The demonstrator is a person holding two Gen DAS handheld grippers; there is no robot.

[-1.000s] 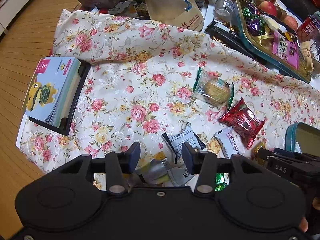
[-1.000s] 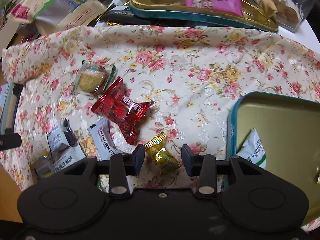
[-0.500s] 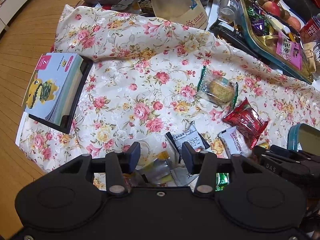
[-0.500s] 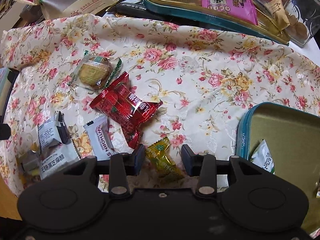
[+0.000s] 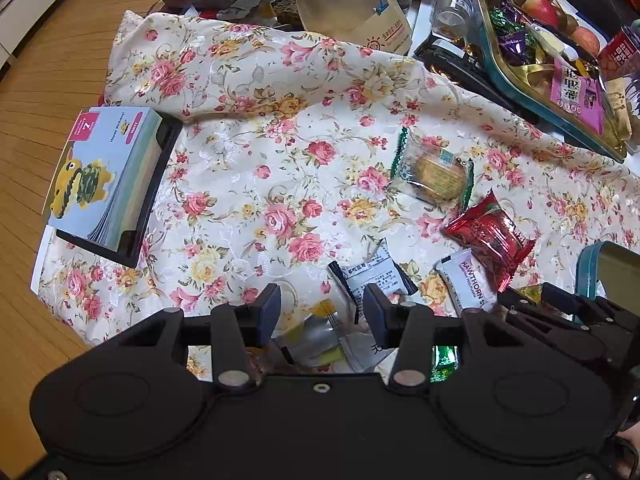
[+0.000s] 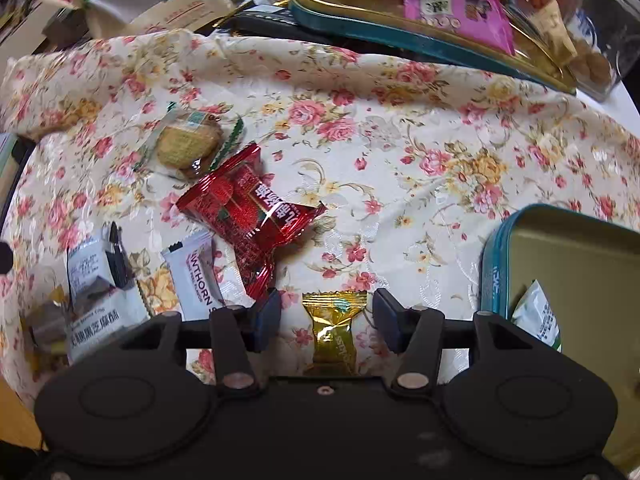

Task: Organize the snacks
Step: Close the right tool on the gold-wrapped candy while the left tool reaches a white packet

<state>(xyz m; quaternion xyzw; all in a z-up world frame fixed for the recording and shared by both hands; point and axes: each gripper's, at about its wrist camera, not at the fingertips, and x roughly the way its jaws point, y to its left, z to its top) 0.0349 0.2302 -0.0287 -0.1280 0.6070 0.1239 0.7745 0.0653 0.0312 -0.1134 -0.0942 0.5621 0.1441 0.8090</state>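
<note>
A flowered cloth point(image 6: 400, 128) covers the table; beside the tin point(image 6: 496, 264), the right gripper point(image 6: 327, 316) is opening astride a gold candy point(image 6: 334, 332), probably aligning; the left gripper point(image 5: 320, 312) hovers open.

tongs point(image 6: 326, 318): black plastic | blue pads | silver screws

My fingers point(image 6: 266, 320) are matt black plastic. Beneath them: glossy gold foil candy wrapper point(image 6: 334, 330), crinkled shiny red foil packet point(image 6: 250, 210), floral cloth point(image 6: 400, 152) with slight sheen, tin point(image 6: 560, 264) of smooth matt-gold metal. Floor point(image 5: 48, 52): varnished wood.
</note>
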